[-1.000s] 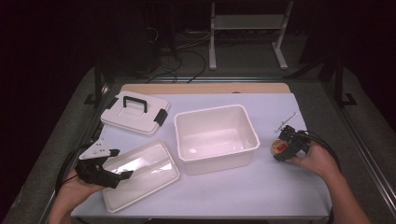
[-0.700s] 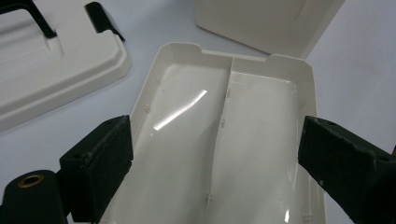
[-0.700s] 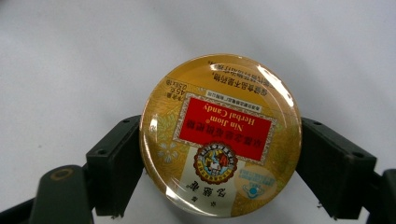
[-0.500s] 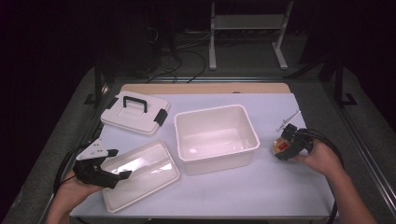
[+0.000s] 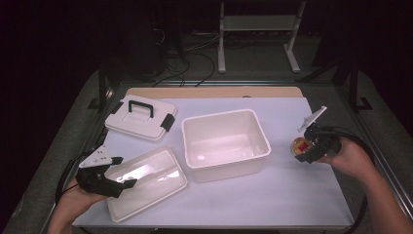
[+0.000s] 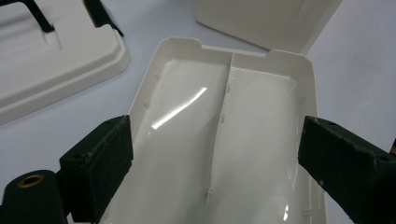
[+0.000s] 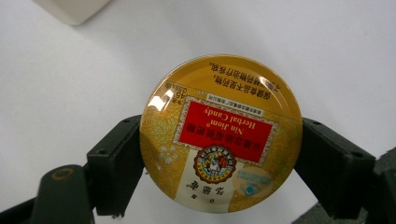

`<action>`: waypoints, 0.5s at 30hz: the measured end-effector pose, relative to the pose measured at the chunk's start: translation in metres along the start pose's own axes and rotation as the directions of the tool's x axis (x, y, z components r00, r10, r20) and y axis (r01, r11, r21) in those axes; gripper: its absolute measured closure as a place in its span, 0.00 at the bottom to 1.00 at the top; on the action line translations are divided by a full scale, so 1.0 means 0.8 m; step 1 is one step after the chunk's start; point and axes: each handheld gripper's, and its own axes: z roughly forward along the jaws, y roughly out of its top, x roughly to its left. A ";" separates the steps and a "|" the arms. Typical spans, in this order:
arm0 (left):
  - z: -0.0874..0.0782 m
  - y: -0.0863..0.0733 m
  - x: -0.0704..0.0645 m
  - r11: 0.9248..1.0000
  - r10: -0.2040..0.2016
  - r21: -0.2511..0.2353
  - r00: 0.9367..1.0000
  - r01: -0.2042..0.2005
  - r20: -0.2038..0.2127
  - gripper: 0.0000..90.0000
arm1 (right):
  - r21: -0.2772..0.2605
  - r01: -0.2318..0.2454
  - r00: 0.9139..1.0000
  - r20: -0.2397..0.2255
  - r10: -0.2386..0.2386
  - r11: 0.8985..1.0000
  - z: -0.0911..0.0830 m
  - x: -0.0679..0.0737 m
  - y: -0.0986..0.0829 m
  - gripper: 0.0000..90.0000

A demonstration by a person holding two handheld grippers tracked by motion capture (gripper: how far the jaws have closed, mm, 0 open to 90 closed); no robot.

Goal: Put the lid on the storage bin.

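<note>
Left gripper (image 5: 109,178) low at counter's near-left edge, jaws wide, straddling the near end of the tray (image 5: 146,180). In the left gripper view the tray (image 6: 224,140) lies between the jaws with a gap at each side wall; no contact seen. Tray is shallow, white, one centre rib, empty.

Lid (image 5: 141,117) with black handle lies flat, far-left, just beyond the tray.

Bin (image 5: 225,144) mid-counter, open, empty, its left corner close beside the tray.

Counter (image 5: 292,195) bare to the right of the bin.

Right gripper (image 5: 304,148) well right of the bin, near the counter surface. Jaws closed on a round yellow tin (image 7: 220,135), pads at opposite edges across its width, red label face-up toward the camera.

Judgement: tin looks bound for bin or tray. Smooth round rim, so keep the squeeze square across the full diameter and the tin level while carrying. Left: centre the jaws on the tray walls before closing; thin plastic will flex, so grip lightly.
</note>
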 end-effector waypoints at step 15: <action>0.001 -0.004 0.001 1.000 -0.006 0.007 1.000 0.006 -0.001 0.11 | -0.040 0.123 0.992 0.009 -0.123 0.992 -0.078 -0.005 0.043 0.22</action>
